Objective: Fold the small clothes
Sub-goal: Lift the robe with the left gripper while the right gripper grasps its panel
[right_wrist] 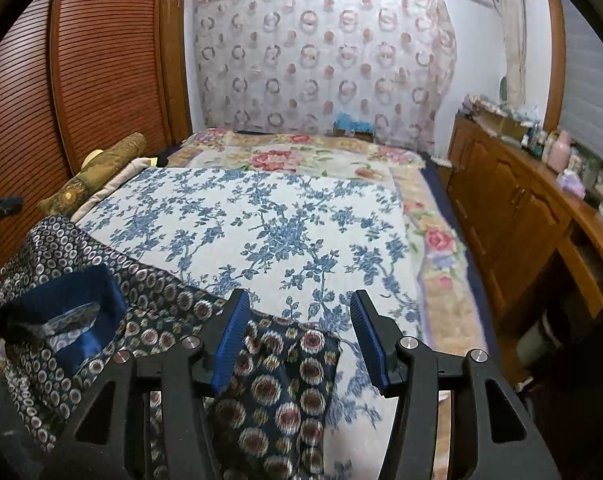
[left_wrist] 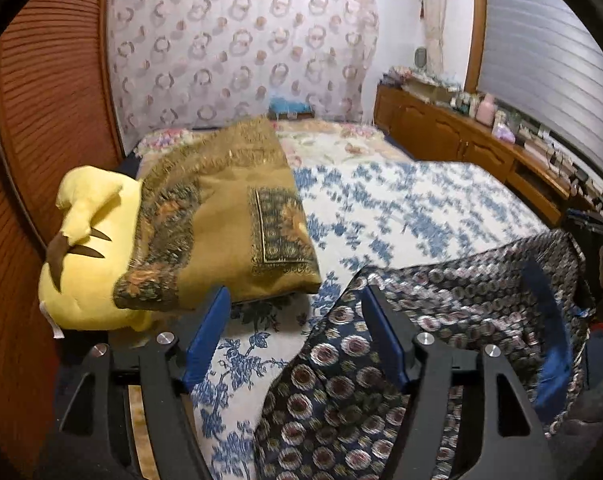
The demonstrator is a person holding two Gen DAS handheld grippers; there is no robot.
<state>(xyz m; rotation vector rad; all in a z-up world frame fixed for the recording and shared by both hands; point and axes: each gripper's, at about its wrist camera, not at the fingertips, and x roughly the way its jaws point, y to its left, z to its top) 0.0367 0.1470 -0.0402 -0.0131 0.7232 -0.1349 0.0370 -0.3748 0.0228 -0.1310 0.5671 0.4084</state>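
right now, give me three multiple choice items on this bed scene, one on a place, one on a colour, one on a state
1. Where does the yellow plush toy lie?
A. left edge of the bed, beside the folded brown blanket
B. on the wooden cabinet
C. on the dark patterned garment

2. What colour is the flower print on the white bedspread?
A. red
B. blue
C. green

3. How do the jaws of the left gripper and the right gripper stand?
A. both shut
B. only the left shut
C. both open

Answers: 1 A, it touches the blanket's left side; 2 B, blue sprigs cover it; 3 C, a wide gap shows between each pair, above the dark patterned garment.
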